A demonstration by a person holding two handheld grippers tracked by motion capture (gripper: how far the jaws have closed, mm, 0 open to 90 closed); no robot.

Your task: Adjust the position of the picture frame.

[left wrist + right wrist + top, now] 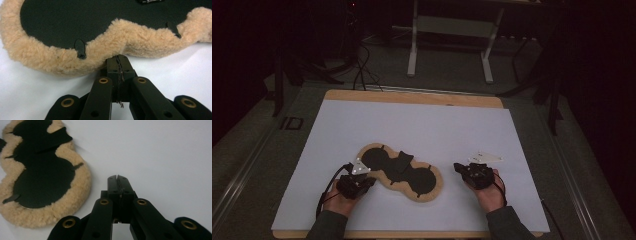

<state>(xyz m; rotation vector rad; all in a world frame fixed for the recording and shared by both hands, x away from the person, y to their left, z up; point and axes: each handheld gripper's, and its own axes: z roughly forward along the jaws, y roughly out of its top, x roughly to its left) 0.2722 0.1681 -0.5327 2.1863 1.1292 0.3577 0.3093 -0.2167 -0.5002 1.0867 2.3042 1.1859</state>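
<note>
The left gripper (117, 58), jaws pressed together, touches the tan fleece-edged, black-centred peanut-shaped pad (140, 42) straight ahead. The right gripper (117, 178), jaws likewise together and empty, has the pad off to its left.

Item count: one fleece-edged black pad (401, 172), centre of the table; one white sheet (422, 125) beneath it; two grippers, left (357, 181) and right (467, 170).

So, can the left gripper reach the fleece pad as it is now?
Probably yes: the left gripper, jaws shut, has its tips at the fleece pad edge, with nothing between them on the white sheet.
</note>
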